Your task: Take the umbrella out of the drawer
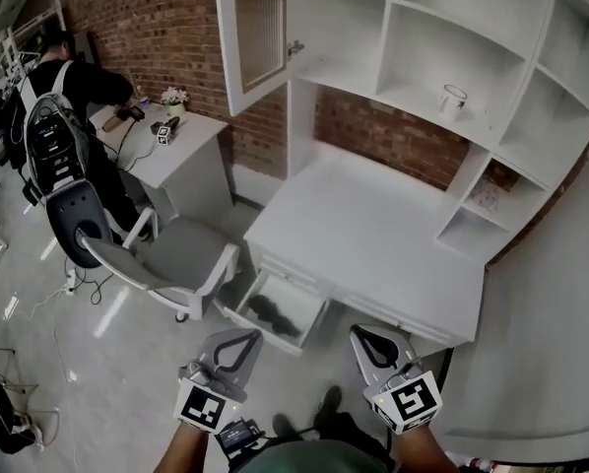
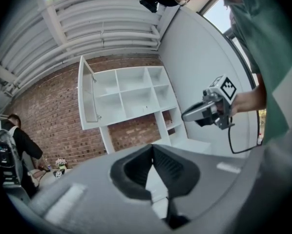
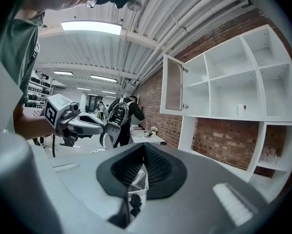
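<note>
Looking down on a white shelf unit (image 1: pixel 452 47) rising at one o'clock behind a white worktop (image 1: pixel 373 225). Noting a grey office chair (image 1: pixel 176 254) standing at the worktop's nine o'clock. Facing an open drawer (image 1: pixel 258 329) pulled out at the worktop's seven o'clock corner. Holding the left tongs (image 1: pixel 247 337) at the drawer's six o'clock and the right tongs (image 1: pixel 365 334) at its four o'clock, both closed and gripping nothing. Seeing the dark umbrella (image 1: pixel 273 311) lying inside the drawer.
</note>
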Demonstrator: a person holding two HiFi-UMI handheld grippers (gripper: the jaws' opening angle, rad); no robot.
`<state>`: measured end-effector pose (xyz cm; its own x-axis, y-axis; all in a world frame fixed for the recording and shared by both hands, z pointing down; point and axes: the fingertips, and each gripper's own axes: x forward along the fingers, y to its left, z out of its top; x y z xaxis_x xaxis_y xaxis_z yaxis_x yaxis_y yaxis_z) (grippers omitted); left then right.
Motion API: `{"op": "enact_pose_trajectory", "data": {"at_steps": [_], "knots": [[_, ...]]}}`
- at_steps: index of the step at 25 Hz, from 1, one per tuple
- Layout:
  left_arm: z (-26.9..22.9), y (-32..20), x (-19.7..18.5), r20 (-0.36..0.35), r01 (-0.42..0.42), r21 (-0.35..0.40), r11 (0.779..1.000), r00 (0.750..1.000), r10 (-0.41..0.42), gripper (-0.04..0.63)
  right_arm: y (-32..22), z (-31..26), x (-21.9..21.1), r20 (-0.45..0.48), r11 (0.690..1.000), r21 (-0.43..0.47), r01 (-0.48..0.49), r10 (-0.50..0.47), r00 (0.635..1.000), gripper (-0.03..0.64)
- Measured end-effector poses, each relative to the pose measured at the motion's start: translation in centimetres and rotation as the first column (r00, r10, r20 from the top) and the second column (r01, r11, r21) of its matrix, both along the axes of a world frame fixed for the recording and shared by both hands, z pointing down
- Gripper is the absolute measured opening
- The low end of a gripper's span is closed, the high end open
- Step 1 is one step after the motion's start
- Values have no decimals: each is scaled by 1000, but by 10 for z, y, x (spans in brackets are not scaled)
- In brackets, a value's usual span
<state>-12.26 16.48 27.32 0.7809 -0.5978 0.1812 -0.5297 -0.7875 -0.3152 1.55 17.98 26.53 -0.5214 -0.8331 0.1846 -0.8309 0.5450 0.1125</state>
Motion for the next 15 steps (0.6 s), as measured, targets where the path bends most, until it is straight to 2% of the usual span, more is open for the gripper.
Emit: {"op": "enact_pose_trajectory", "data": {"at_steps": [6,15], "knots": [[3,-40,-6,11,79,-13,997,997,-79,3,-55,5,-8,23,996,0,84,-84,996,5],[7,-110,18,-1,175,-6,985,985,-175,3,-136,15,8,36,982,-7,191,-190,981,5]]}}
